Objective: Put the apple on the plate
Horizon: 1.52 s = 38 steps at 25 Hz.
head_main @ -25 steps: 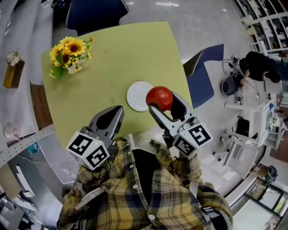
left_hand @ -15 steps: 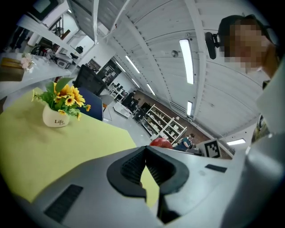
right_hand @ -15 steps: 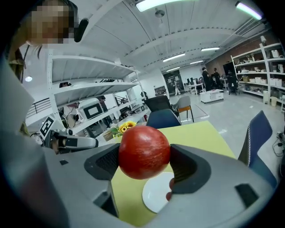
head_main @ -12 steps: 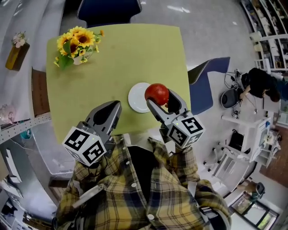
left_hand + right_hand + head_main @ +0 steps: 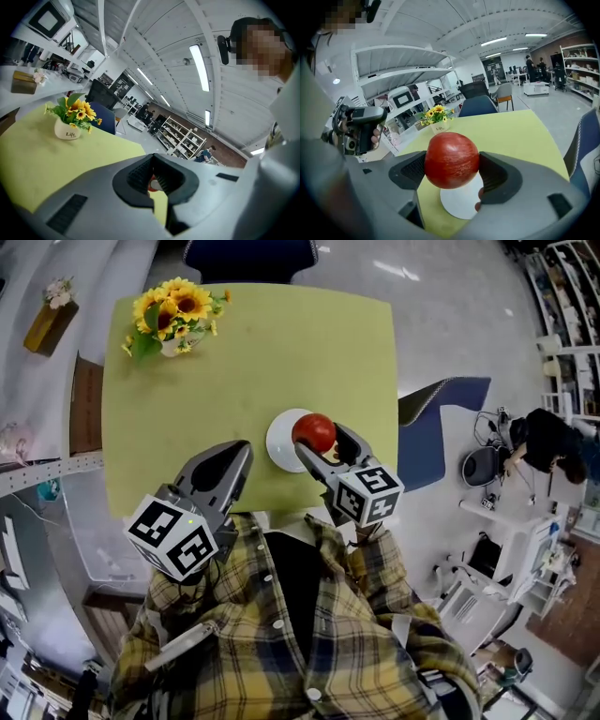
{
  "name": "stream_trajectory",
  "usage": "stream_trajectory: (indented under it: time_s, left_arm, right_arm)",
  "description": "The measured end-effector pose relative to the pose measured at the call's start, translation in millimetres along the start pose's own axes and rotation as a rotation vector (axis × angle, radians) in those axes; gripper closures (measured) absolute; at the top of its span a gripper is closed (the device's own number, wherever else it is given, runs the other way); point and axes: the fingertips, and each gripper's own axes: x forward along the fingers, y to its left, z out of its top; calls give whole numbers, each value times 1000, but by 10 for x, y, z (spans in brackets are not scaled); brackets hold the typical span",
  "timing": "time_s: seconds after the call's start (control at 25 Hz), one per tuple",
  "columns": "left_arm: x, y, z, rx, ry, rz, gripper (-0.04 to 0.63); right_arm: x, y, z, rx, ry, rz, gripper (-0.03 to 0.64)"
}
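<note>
In the head view my right gripper (image 5: 317,439) is shut on the red apple (image 5: 314,432), holding it above the right part of the white plate (image 5: 279,438) on the yellow-green table (image 5: 281,352). The right gripper view shows the apple (image 5: 451,160) clamped between both pads, clear of the plate (image 5: 461,202) beneath it. My left gripper (image 5: 238,450) hovers over the table's near edge, left of the plate, its jaws together and holding nothing. In its own view the left gripper (image 5: 153,174) shows only a sliver of apple and plate past its pads.
A white vase of sunflowers (image 5: 175,315) stands at the table's far left corner. A blue chair (image 5: 248,257) sits at the far side and another blue chair (image 5: 441,418) at the right side. Shelving runs along the left.
My right gripper has carried the apple left, from beside the plate's right rim to over the plate. The left gripper has stayed near the table's front edge.
</note>
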Motion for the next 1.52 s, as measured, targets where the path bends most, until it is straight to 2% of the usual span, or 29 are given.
stream_trajectory:
  time_s: [0.28,0.6,0.76,1.24,1.52]
  left_arm:
    - [10,11,-150,-7,20,44,588]
    - [-8,-40,-275,-7,37,83,588]
    - [-12,-82,-348,-10,49,92,588]
    - [-56,-95,-456,-28,48,121,588]
    - [-81,-61,-410,-26,37,132,588]
  right_arm:
    - [232,-126,-362,41,85,41,281]
    - [367,-117,-694,197,137,146,281]
    - [410,-152,-811,238,152,165,281]
    - [503,-155,-965,232,180,225,281]
    - [500,-161,-930,208,191,209,281]
